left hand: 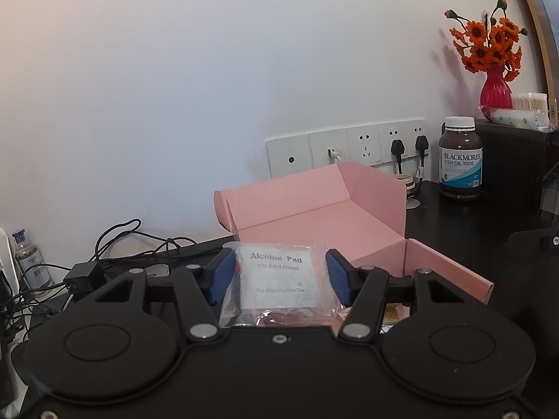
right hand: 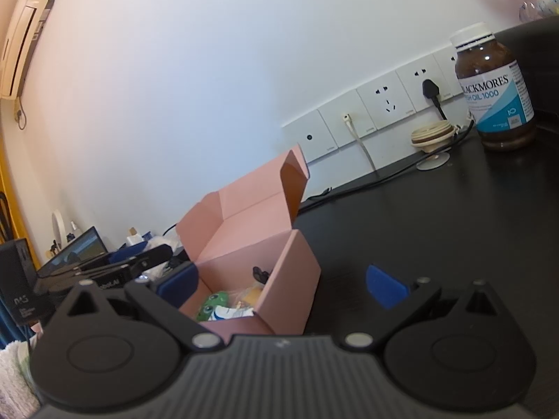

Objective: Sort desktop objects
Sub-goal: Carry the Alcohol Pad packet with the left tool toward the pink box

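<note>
A clear bag of alcohol pads [left hand: 277, 281] with a white printed label sits between the blue pads of my left gripper [left hand: 279, 276], which is shut on its two sides. It hangs just in front of the open pink cardboard box [left hand: 314, 216], lid flap up against the wall. In the right wrist view the same pink box [right hand: 244, 237] stands on the black desk and holds a green toy [right hand: 213, 305] and small packets. My right gripper [right hand: 281, 288] is open wide, with the box's near right corner between its fingers and no pad touching it.
A brown fish-oil bottle [left hand: 461, 157] [right hand: 496, 87] stands at the back right by wall sockets [left hand: 349, 148]. A red vase of orange flowers [left hand: 494, 87] tops a black cabinet. Tangled cables [left hand: 115, 248] and a small clear bottle [left hand: 29, 262] lie left. A laptop [right hand: 73, 251] is far left.
</note>
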`<state>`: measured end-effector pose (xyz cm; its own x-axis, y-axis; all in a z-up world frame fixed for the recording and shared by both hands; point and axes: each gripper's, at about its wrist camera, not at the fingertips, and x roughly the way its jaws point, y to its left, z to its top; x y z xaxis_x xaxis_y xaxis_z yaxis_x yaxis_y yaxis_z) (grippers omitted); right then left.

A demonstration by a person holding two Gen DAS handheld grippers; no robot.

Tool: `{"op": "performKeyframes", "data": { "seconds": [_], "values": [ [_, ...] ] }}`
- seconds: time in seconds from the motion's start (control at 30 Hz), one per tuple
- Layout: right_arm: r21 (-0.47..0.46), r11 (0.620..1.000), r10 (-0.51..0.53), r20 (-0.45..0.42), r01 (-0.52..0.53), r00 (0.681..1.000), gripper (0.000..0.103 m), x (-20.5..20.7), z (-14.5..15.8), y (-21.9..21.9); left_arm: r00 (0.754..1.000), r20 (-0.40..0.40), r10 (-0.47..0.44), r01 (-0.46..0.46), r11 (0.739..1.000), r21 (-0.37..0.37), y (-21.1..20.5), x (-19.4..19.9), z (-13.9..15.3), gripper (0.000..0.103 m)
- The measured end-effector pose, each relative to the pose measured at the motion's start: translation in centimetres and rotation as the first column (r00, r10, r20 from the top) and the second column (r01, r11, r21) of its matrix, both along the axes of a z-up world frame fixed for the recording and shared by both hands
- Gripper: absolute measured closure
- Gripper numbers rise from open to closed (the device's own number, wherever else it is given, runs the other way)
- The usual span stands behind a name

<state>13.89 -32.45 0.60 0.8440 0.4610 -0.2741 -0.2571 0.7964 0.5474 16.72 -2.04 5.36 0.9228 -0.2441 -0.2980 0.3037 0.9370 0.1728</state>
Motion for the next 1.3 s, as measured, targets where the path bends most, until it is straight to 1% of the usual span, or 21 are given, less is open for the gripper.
{"op": "performKeyframes", "data": {
  "seconds": [0.33, 1.3],
  "values": [
    [0.002, 1.0, 0.0, 0.001, 0.0, 1.0, 0.001, -0.02, -0.04, -0.01, 1.0, -0.024, 0.001, -0.001, 1.0, -0.012, 0.2, 0.39, -0.44, 0.045],
    [0.013, 1.0, 0.0, 0.005, 0.0, 1.0, 0.001, -0.04, -0.12, -0.14, 1.0, -0.029, -0.01, 0.01, 1.0, -0.01, -0.37, 0.14, -0.62, 0.045]
  ]
}}
